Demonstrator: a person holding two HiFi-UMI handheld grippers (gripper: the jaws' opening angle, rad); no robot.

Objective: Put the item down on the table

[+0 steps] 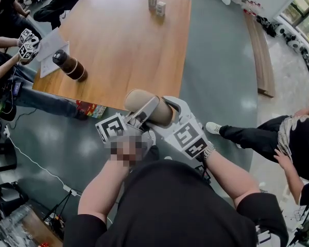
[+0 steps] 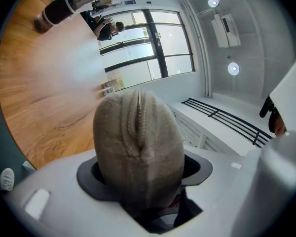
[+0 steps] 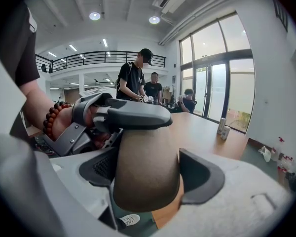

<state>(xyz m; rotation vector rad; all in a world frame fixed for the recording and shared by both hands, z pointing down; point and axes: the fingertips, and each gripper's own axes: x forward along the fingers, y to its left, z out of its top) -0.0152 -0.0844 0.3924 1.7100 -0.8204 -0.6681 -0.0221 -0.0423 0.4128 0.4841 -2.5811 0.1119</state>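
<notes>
A tan cloth pouch (image 1: 150, 106) with a zipper hangs sideways in the air just before the near edge of the wooden table (image 1: 123, 40). My left gripper (image 1: 143, 116) is shut on one end of it. In the left gripper view the zippered end (image 2: 138, 147) fills the space between the jaws (image 2: 138, 186). My right gripper (image 1: 171, 112) straddles the pouch's other part. In the right gripper view the pouch (image 3: 145, 167) sits between wide jaws (image 3: 149, 174), with a thin gap at the right pad (image 3: 202, 179).
A dark bottle with a tan band (image 1: 70, 65) stands on the table's left side beside papers (image 1: 52, 48). Two small cans (image 1: 156, 3) stand at the far edge. Another person's marker cubes (image 1: 27, 42) are at the left. A seated person's leg (image 1: 252, 135) is at the right.
</notes>
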